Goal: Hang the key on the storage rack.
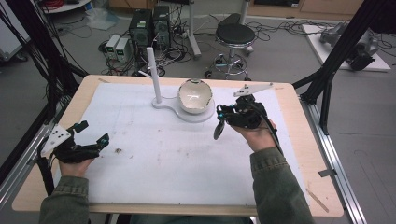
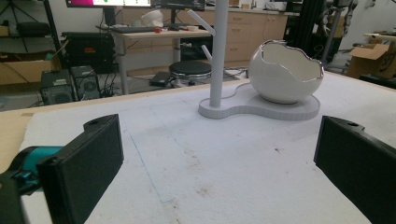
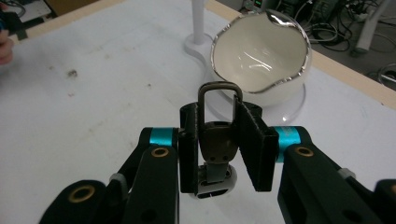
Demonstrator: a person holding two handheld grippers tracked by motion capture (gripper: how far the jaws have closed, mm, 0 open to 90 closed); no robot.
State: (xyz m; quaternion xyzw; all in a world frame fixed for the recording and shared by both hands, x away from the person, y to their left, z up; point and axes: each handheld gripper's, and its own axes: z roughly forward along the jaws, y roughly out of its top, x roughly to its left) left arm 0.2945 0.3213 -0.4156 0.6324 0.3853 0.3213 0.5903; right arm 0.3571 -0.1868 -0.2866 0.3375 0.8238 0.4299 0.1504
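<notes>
Clenching a small dark padlock (image 3: 218, 140) by its body, the right tool (image 3: 219, 142) carries it clear of the table (image 1: 280, 95), shackle loop up and ahead of the pads, long axis running along the jaws toward the egg-shaped bowl (image 3: 259, 53). Lying just ahead and slightly right of that tool, mouth open toward it, with the white post (image 1: 154, 74) on the shared stand (image 1: 196, 114) further left. Resting released and well apart, the left tool (image 1: 91, 135) holds nothing, so the right is nearer.
</notes>
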